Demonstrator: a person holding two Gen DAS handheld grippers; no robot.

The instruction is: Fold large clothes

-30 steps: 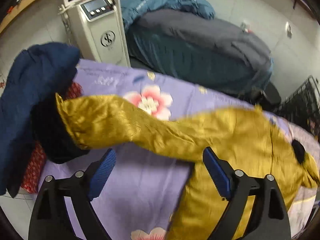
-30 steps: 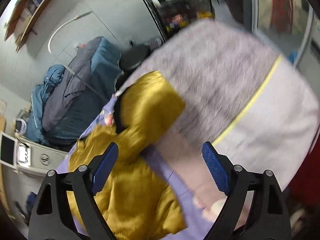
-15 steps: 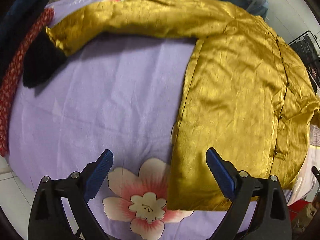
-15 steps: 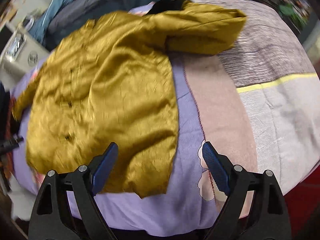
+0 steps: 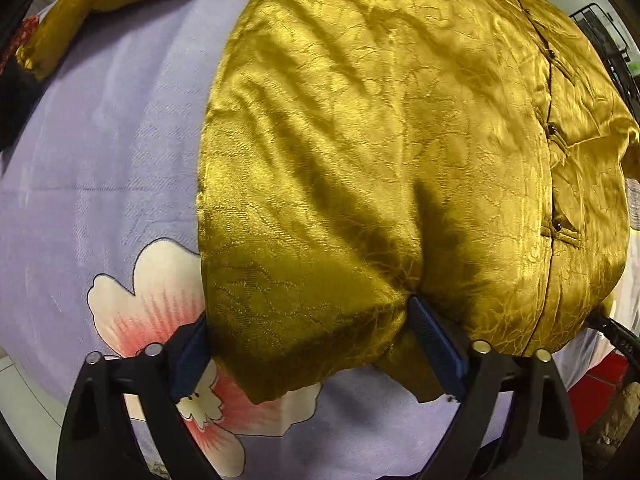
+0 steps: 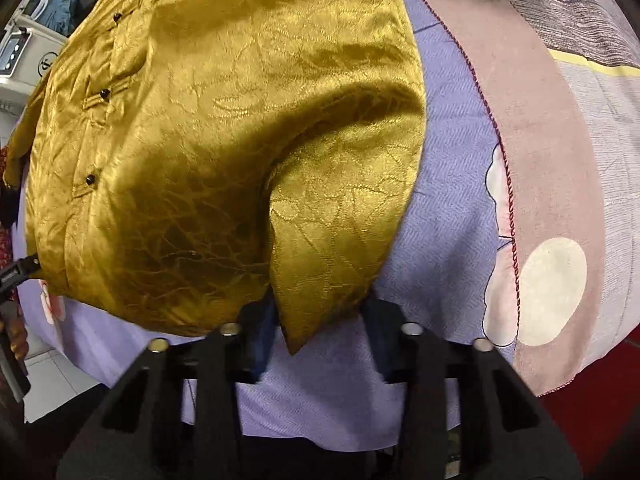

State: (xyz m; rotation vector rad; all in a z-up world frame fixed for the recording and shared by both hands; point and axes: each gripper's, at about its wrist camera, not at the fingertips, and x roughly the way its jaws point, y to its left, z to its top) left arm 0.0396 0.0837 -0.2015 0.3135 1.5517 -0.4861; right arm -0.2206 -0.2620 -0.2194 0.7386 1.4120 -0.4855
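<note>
1. Bedsheet [image 5: 100,140]: lilac w/ pink-white flower print, fills left half of left wrist view and lower centre of right wrist view. Carries the garment.
2. Gold jacket [image 5: 380,120]: shiny satin, lies flat on sheet, occupies centre and right of left wrist view, upper left and centre of right wrist view. Dark buttons run along front closure at right edge of left view. One sleeve stretches to upper left of left view.
3. Blanket [image 6: 560,140]: pinkish-brown w/ grey bands, right side of right wrist view, just beside the sheet.
4. Left gripper [image 5: 316,344]: bottom centre of frame. Jaws have just been closing; hem corner of jacket sits between them, both blue pads touching bunched fabric. Grasping hem.
5. Right gripper [image 6: 320,328]: bottom centre of frame. Jaws have just been closing, now narrow; other hem corner pinched between them, fabric tip hangs below pads. Clenched on jacket.
</note>
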